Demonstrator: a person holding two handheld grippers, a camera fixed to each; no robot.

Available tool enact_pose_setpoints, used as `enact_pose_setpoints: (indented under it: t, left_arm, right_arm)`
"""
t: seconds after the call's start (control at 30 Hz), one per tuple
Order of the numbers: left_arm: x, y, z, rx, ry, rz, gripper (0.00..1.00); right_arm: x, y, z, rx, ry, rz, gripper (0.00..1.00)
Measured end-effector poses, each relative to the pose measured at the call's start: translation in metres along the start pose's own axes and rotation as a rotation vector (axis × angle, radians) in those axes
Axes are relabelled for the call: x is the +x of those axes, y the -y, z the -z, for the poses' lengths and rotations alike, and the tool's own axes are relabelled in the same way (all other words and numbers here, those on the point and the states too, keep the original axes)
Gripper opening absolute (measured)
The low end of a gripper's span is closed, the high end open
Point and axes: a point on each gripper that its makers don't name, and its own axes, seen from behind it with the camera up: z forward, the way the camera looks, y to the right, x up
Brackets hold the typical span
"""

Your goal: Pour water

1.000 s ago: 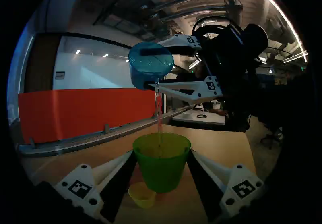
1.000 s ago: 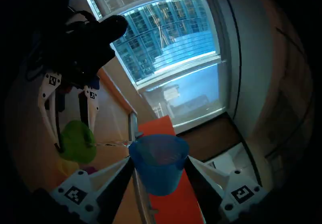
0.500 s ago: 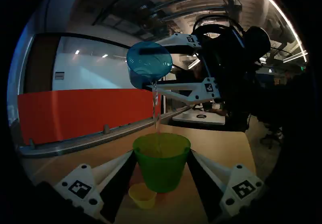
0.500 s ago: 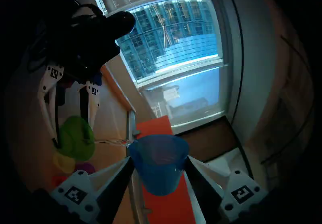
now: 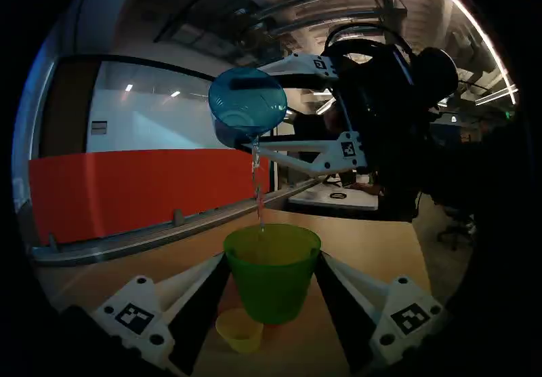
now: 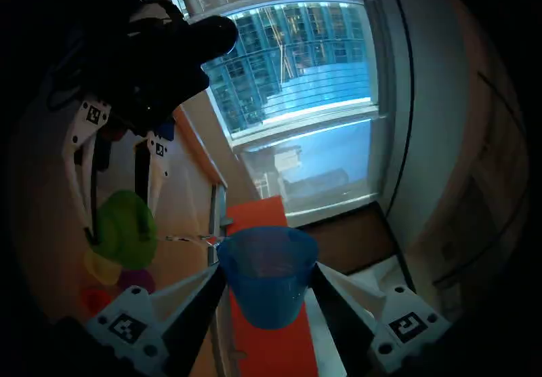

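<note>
left gripper (image 5: 272, 258): clamped on the green cup (image 5: 272, 282).
green cup: upright, over the desk (image 5: 366, 238).
water (image 5: 257, 187): thin stream from blue cup (image 5: 245, 106) into green cup.
blue cup: tipped, above the green cup.
right gripper (image 6: 267, 268): closed around the blue cup.

Glossy, glinting wall on the translucent blue plastic cup (image 5: 247, 106); smooth, duller sheen on the translucent green plastic cup (image 5: 272, 275). The small yellow plastic cup (image 5: 238, 328): opaque, matt. White matt plastic fingers (image 5: 169, 292), black inner faces, on the left gripper (image 5: 272, 256). Pale wood-look tabletop (image 5: 379, 241): smooth, matt. Flat orange wall panel (image 5: 135, 187): even, satin; grey rail (image 5: 135, 234) below: dull metal.
</note>
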Motion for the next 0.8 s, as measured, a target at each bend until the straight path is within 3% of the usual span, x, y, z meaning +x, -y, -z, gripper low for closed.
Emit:
enact_pose_setpoints:
  t: [0.8]
  left_arm:
    - [-0.0030,0.0060,-0.0041,0.006,0.004,0.004,0.85]
  right_arm:
    - [-0.0007,-0.0040,-0.0082,-0.019,0.002,0.126,0.87]
